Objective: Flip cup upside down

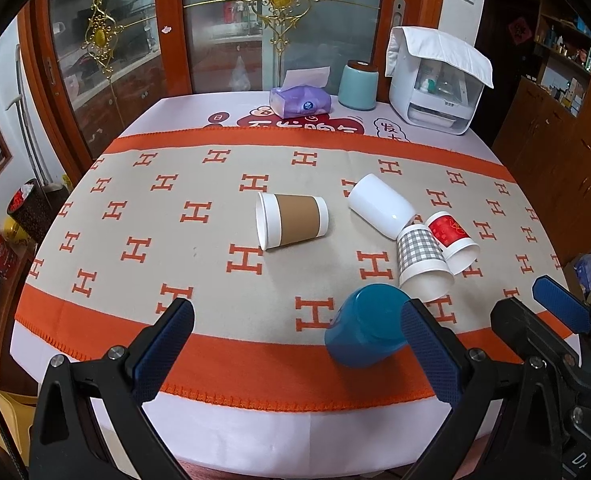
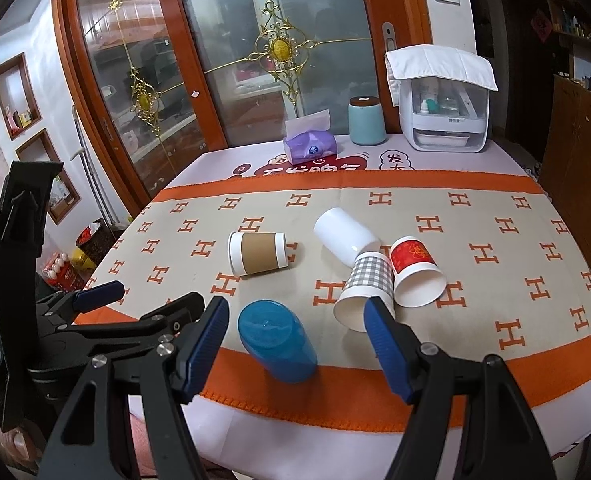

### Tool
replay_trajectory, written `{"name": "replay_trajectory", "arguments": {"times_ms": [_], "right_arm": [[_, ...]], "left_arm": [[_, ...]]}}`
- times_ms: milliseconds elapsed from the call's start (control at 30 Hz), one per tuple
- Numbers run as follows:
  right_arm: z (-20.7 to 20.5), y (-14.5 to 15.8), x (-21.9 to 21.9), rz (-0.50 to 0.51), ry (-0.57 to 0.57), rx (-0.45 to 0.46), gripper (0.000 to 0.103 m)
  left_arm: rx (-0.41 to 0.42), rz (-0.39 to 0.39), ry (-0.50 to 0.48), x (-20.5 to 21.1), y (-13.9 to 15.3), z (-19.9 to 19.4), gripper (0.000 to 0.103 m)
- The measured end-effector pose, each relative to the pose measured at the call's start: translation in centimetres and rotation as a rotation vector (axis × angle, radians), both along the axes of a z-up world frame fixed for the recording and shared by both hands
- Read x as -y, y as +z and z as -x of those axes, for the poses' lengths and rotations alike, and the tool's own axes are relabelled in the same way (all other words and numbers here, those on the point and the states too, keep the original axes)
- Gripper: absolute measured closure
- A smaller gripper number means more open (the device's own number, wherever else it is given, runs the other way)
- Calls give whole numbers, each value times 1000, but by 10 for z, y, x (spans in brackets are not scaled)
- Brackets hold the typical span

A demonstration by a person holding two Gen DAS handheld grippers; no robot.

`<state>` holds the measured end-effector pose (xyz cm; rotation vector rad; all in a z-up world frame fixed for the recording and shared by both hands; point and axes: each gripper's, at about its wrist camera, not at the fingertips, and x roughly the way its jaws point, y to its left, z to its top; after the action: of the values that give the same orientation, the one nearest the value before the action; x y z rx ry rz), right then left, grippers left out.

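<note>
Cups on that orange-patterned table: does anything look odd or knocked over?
Yes. All five lie on their sides: blue plastic cup, brown-sleeved paper cup, white cup, grey-checked paper cup, red-labelled paper cup. Nothing has spilled.

Soft indoor light is falling evenly from above, leaving only faint shadows under the cups ahead of the jaws. A small highlight is gleaming on the white cup [image 1: 381, 210], and the glass doors [image 2: 231, 76] far beyond the jaws are reflecting hazily. Fisheye distortion is bending the table edge [image 1: 231, 432], corners are darkening into black vignette, and focus is staying sharp throughout.
</note>
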<state>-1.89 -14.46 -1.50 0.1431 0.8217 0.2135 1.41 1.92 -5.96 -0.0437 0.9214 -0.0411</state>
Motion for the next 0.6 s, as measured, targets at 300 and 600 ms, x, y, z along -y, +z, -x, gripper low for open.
{"name": "replay_trajectory", "arguments": {"times_ms": [300, 600], "right_arm": [[0, 0, 1, -2, -1, -1, 32], [0, -1, 2, -9, -2, -7, 32]], "left_arm": [[2, -2, 1, 0, 0, 0, 1], [8, -17, -1, 1, 1, -1, 1]]}}
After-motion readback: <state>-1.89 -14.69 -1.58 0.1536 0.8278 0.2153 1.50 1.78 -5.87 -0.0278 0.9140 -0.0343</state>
